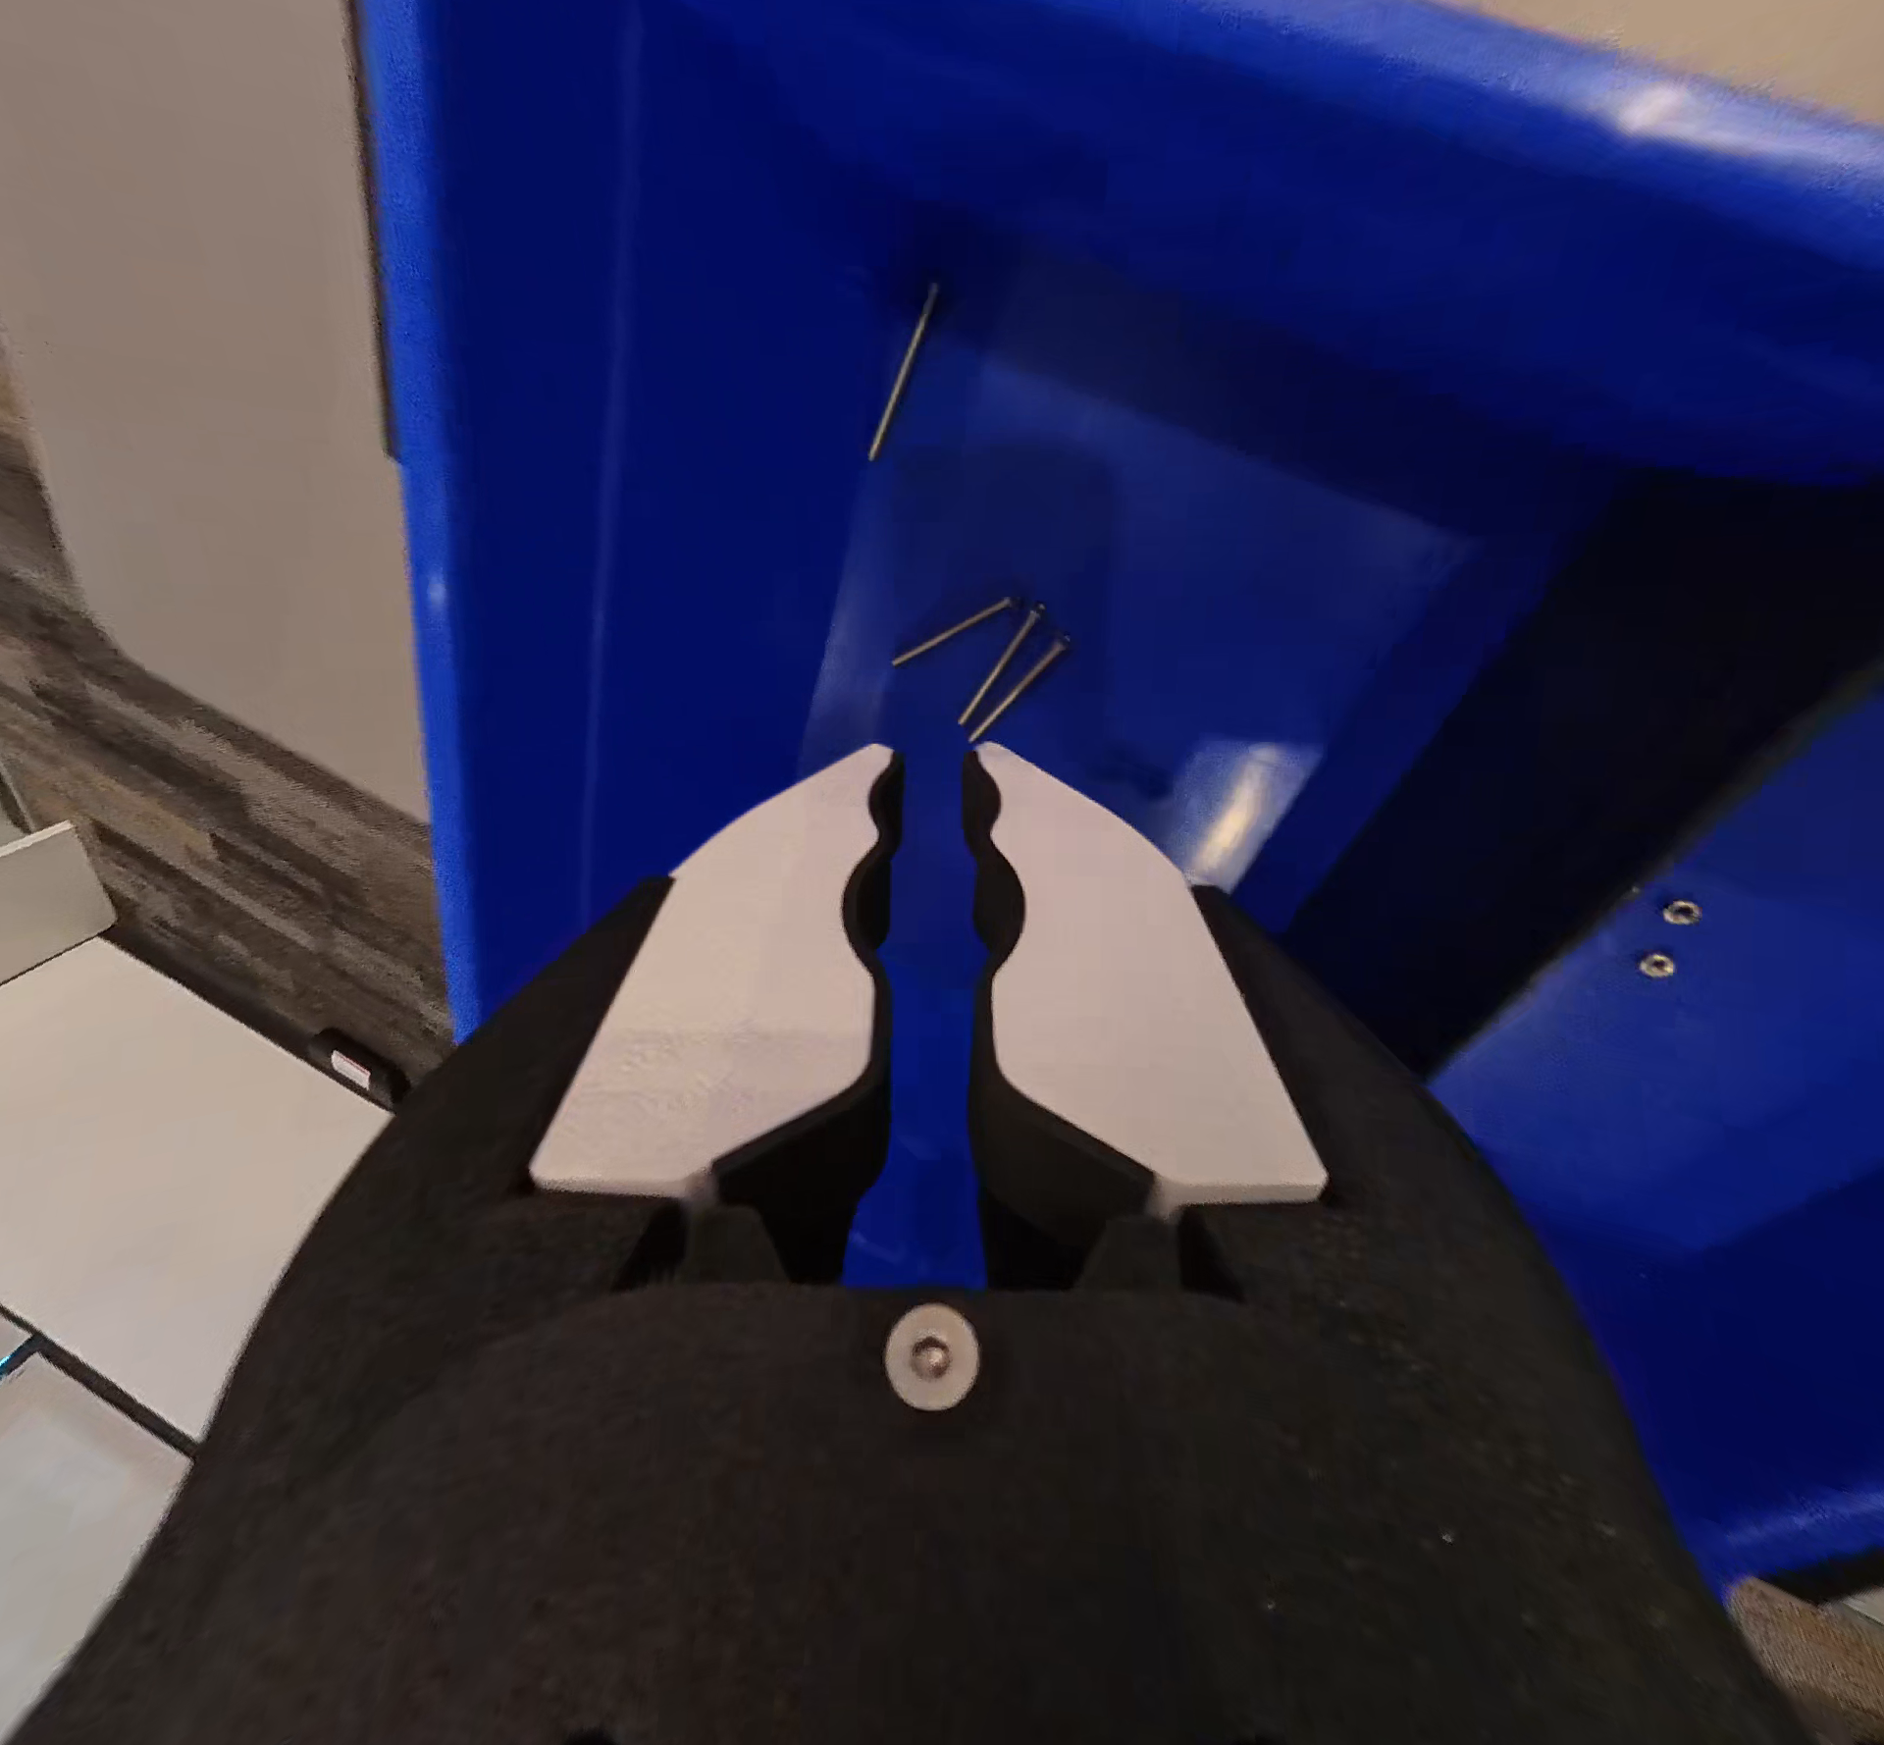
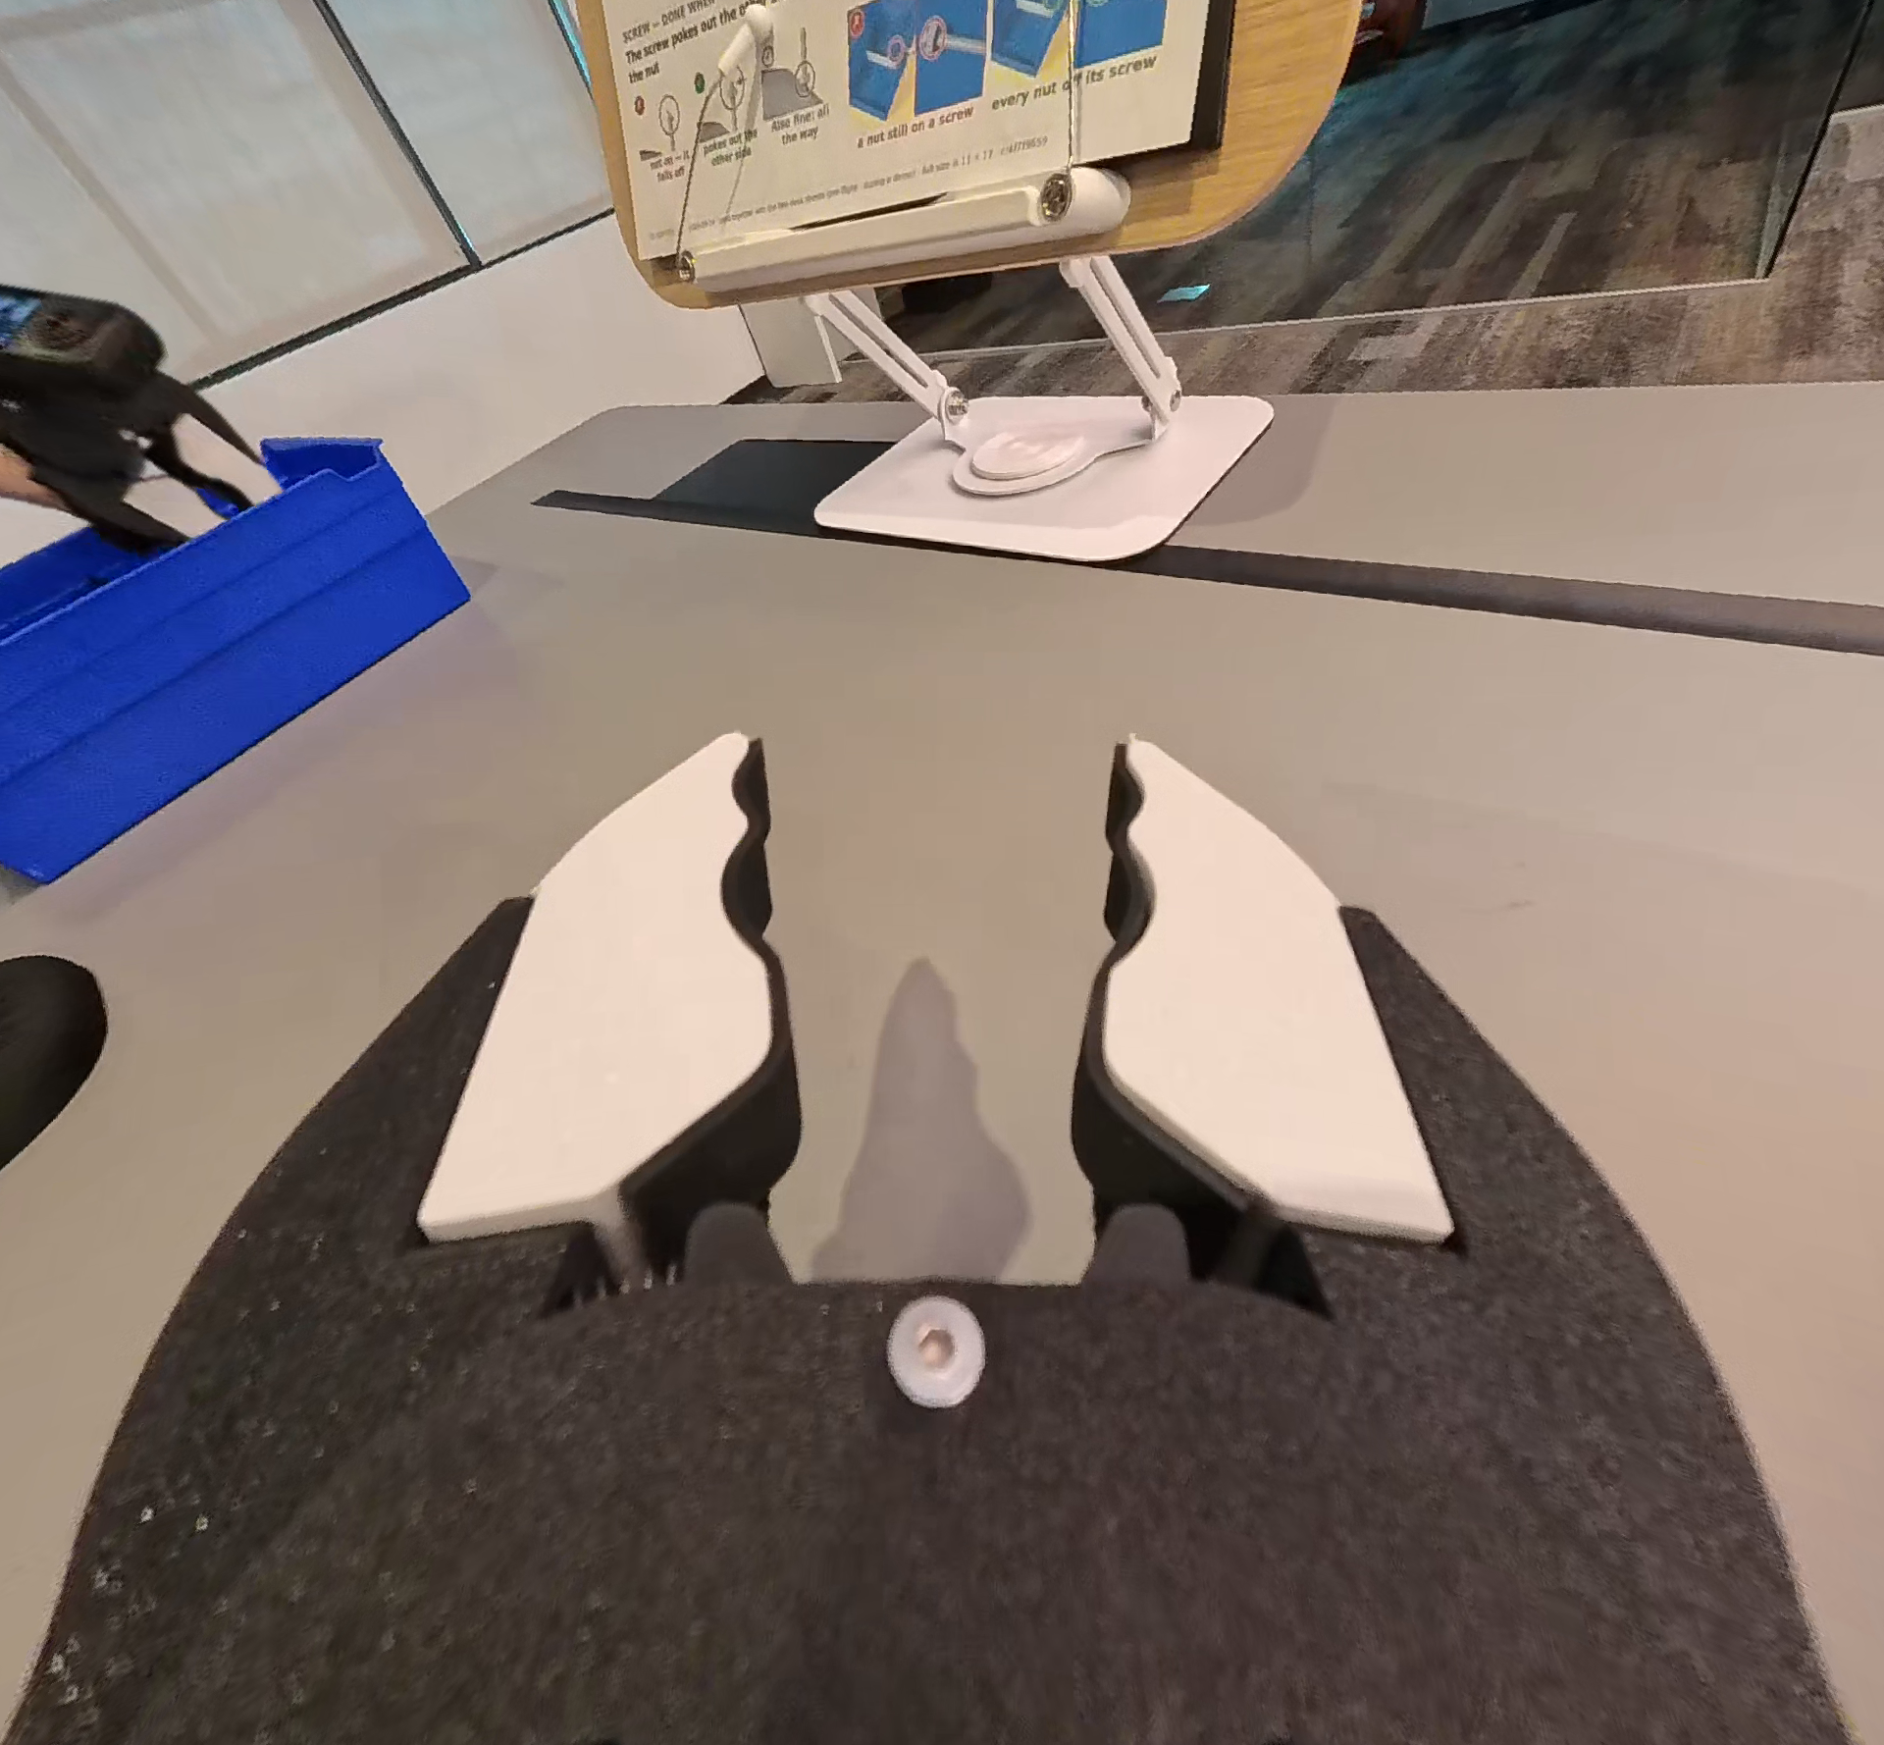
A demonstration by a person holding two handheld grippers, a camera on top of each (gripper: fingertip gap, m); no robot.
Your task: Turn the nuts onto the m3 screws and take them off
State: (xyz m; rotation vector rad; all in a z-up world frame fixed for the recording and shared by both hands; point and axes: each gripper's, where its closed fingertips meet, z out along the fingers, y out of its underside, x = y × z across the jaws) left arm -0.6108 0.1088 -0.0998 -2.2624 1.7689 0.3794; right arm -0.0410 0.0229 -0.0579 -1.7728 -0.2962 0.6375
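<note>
Nails (image 1: 1004, 666) lie on the blue bin (image 1: 1121, 289) floor, just beyond the left hand-held gripper (image 1: 933, 753), whose jaws stand narrow and bare. Right hand-held gripper (image 2: 938, 748), wide and bare, hovers over the grey surface (image 2: 1427, 727) beside the bin.

Each tool (image 2: 936, 748): black textured body, white fingers (image 2: 632, 972), seemingly silver screw (image 2: 935, 1352).
</note>
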